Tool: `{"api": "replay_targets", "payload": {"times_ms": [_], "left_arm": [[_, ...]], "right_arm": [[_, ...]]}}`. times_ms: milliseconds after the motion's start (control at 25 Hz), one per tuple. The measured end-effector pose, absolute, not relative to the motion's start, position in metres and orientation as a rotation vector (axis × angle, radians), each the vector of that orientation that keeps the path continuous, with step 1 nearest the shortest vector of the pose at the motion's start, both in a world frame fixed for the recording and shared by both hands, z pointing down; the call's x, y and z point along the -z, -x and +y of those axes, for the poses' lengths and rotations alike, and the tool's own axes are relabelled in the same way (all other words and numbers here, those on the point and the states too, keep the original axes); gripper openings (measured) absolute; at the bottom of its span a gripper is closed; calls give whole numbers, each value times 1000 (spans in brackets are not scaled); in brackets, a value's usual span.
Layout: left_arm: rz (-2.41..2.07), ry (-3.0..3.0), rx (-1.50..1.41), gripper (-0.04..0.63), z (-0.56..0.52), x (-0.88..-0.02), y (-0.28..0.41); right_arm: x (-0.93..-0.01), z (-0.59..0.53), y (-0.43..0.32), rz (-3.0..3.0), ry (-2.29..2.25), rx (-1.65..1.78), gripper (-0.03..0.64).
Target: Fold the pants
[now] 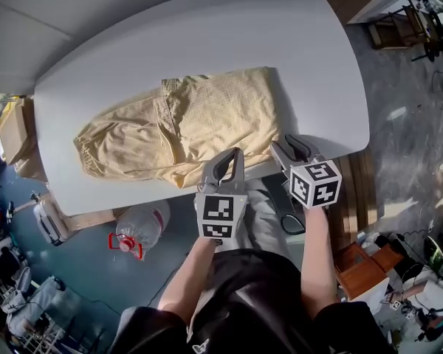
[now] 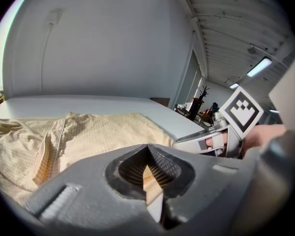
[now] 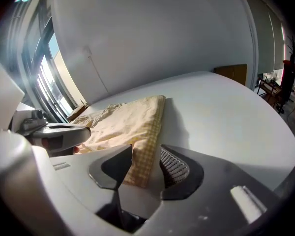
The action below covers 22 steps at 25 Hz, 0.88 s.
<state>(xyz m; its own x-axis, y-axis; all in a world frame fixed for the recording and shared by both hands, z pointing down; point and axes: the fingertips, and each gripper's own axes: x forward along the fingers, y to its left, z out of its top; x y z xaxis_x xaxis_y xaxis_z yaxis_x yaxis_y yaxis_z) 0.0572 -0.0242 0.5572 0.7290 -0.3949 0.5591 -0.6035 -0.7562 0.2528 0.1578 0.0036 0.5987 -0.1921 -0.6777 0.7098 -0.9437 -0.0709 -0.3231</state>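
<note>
From the head view, the pale yellow checked pants (image 1: 207, 116) lay flat across the white table (image 1: 317, 65), waistband towards the left and leg ends towards the right, with the near edge of the cloth reaching the table's front rim. The left gripper (image 1: 232, 157) pointed at that near edge and the right gripper (image 1: 286, 144) sat just beside the near corner of the leg ends. We judged that the two were set apart along that end so that the legs could be lifted evenly and carried over towards the waist.

In the left gripper view, the jaws were clenched, tips meeting just before the cloth. We saw no fabric pinched between them, only a sliver of pale surface through the slit below the tips. The pants spread ahead and to the left of the jaws, so this gripper seemed poised at the edge, not gripping it.

In the right gripper view, the jaws stood released and apart, with the checked corner of the leg end lying in the gap between them. The pads were not pressing on it, so nothing was held. We took the downward tilt as a way to slide one jaw under the corner; the fold of this end looked not yet begun.
</note>
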Motion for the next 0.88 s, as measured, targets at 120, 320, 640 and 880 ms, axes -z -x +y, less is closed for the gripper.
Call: {"api": "replay_targets", "payload": {"times_ms": [120,320,640,880], "left_arm": [[-772,-2490,-699,5,-19,-566,-54],[-813,-2469,-707,3,-12,-566,-54],[-810,-2471,-736,5,-11,-565,-67],[-717,-2502,-772,5,7,-571,-120]], "right_arm": [[-605,1,-154,-1896,-1727,-1159,187],[-611,1,-154,-1874,-1658,-1158,156],[-607,-1,-157,-1928,-1630,-1230,52],[-607,28,-210,-1884,-1719,-1275,49]]}}
